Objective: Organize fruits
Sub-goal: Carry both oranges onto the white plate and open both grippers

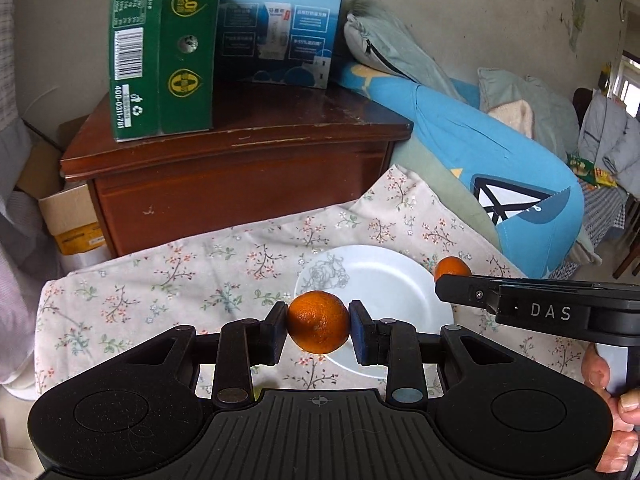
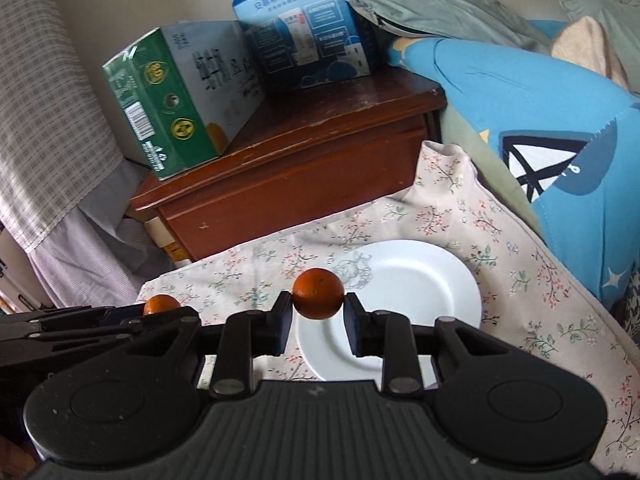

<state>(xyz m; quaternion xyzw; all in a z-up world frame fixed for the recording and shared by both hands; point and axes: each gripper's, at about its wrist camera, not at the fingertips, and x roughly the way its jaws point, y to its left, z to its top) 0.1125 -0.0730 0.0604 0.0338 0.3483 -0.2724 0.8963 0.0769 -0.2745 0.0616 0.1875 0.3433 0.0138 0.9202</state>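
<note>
Floral cloth (image 1: 180, 280) covers surface; white plate (image 1: 400, 276) rests directly on it.

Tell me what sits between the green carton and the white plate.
In the right wrist view, the green carton stands on a brown wooden cabinet; past the cabinet's front comes only bare floral cloth, up to the white plate.
</note>
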